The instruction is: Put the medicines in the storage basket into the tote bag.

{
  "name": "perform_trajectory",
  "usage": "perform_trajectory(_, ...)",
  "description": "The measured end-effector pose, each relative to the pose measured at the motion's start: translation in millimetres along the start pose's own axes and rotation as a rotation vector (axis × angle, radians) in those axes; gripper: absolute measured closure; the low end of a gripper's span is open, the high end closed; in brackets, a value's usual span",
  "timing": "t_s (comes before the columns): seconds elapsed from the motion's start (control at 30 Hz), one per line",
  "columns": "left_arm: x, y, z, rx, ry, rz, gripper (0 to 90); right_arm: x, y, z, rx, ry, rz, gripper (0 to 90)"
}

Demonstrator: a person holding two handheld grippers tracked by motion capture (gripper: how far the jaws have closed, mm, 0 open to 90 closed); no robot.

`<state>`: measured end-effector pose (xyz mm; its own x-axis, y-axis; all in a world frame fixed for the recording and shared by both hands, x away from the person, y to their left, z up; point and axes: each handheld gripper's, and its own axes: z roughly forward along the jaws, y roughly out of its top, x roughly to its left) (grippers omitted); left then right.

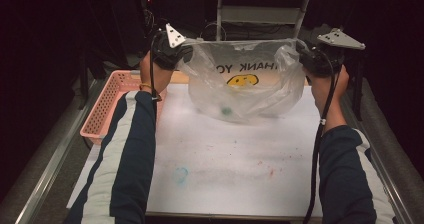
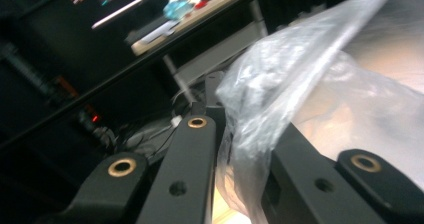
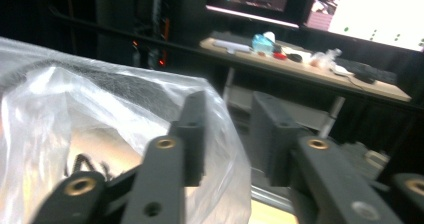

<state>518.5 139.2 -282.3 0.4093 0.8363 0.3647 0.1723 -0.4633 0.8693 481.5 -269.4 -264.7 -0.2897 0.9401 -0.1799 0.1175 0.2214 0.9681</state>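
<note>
I had the clear plastic bag (image 1: 245,79) stretched between both claws, raised over the far part of the white surface (image 1: 225,164). My left claw (image 2: 240,129) was pinching the bag's rim. My right claw (image 3: 227,129) stood with its jaws apart, the bag's film draped over one jaw. A pink basket (image 1: 107,101) sat below my left claw.

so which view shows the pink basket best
The high view: the pink basket sits at the table's left edge beside the left sleeve, its perforated wall and rim visible. The two gripper views look at the plastic bag and background instead.
</note>
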Motion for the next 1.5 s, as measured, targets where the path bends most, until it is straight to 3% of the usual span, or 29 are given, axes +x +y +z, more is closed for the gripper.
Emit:
perform_trajectory(0.07, 4.5, 1.1, 0.1, 0.018, 0.017, -0.014, 87.6, 2.3, 2.5, -0.9, -0.009, -0.02, -0.01, 53.3)
perform_trajectory(0.13, 6.9, 1.7, 0.7, 0.044, 0.036, -0.034, 87.7, 4.8, 5.1, -2.1, -0.016, -0.022, -0.012, 51.7)
perform_trajectory(0.17, 6.9, 0.3, 2.3, 0.06, 0.025, -0.049, 87.7, 5.9, 6.6, -2.7, -0.015, -0.013, -0.008, 51.6)
perform_trajectory(0.23, 3.9, -3.5, 6.5, 0.093, 0.003, -0.043, 87.7, 7.7, 10.5, -3.8, -0.012, 0.031, 0.001, 47.9)
perform_trajectory(0.37, -0.5, -5.9, 6.3, 0.063, -0.021, -0.063, 87.2, 12.6, 17.4, -10.4, -0.037, 0.099, 0.009, 38.4)
perform_trajectory(0.47, -1.6, -1.9, 1.0, 0.021, -0.044, -0.073, 74.7, 17.1, 21.1, -13.6, -0.035, 0.124, 0.002, 32.3)
perform_trajectory(0.67, -4.4, 6.1, -18.7, -0.064, -0.075, -0.11, 52.1, 18.4, 18.2, -17.5, -0.024, 0.1, 0.008, 32.7)
perform_trajectory(0.8, -13.5, 0.6, -34.6, -0.123, -0.104, -0.13, 44.2, 19.2, 6.4, -13.7, 0.022, 0.083, -0.012, 36.7)
perform_trajectory(0.9, -15.8, -1.6, -43.6, -0.158, -0.128, -0.147, 43.1, 14.3, -1.4, -8.8, 0.069, 0.096, -0.005, 50.8)
perform_trajectory(1.0, -13.7, 3.8, -51.3, -0.189, -0.118, -0.16, 43.1, 9.3, -4.7, -5.9, 0.096, 0.097, -0.002, 64.9)
perform_trajectory(1.1, -9.5, 15.8, -56.1, -0.191, -0.105, -0.146, 43.1, 5.7, -3.5, -8.0, 0.093, 0.093, -0.007, 72.2)
perform_trajectory(1.17, -6.5, 22.7, -58.1, -0.181, -0.143, -0.171, 43.0, 4.9, -0.5, -9.3, 0.084, 0.091, -0.01, 70.5)
perform_trajectory(1.3, -11.0, 27.7, -58.5, -0.153, -0.189, -0.124, 39.8, 7.1, 6.4, -12.0, 0.069, 0.105, 0.003, 62.6)
perform_trajectory(1.4, -22.6, 22.7, -54.1, -0.087, -0.159, -0.033, 39.5, 13.6, 8.4, -14.2, 0.064, 0.096, 0.0, 51.0)
perform_trajectory(1.5, -32.6, 16.5, -54.2, -0.041, -0.14, 0.04, 38.4, 19.4, 8.3, -18.0, 0.062, 0.107, -0.004, 45.6)
